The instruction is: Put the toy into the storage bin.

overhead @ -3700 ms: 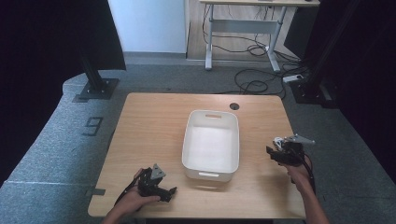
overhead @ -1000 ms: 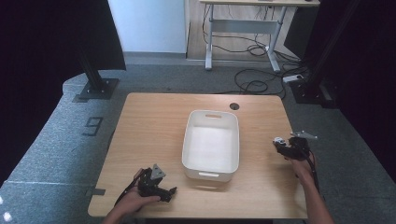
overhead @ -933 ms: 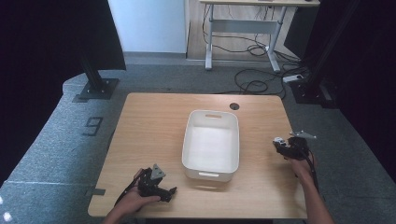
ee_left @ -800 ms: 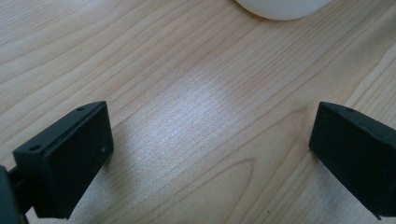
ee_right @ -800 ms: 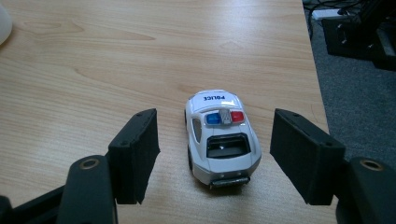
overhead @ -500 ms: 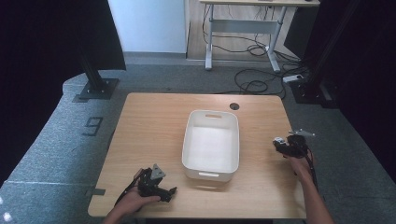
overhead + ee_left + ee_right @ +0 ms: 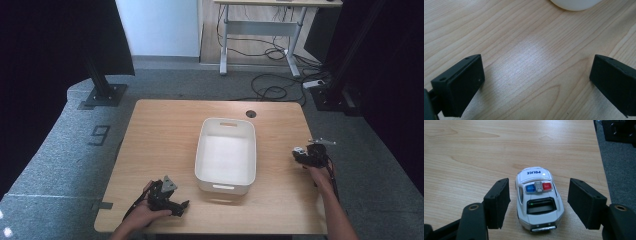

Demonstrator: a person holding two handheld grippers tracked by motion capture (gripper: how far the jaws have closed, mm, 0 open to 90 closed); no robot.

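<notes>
My right tool [image 7: 538, 203] — jaws apart, straddling a toy police car [image 7: 537, 197] near the tabletop's [image 7: 461, 152] right edge. Likely light, hard, glossy and free-rolling — best pinched across the doors. My left tool [image 7: 536, 85], jaws apart, empty, near the white bin [image 7: 226, 155].

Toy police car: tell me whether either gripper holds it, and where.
Neither. The right gripper is open, its jaws standing apart on both sides of the car. The left gripper is open over the table.
</notes>
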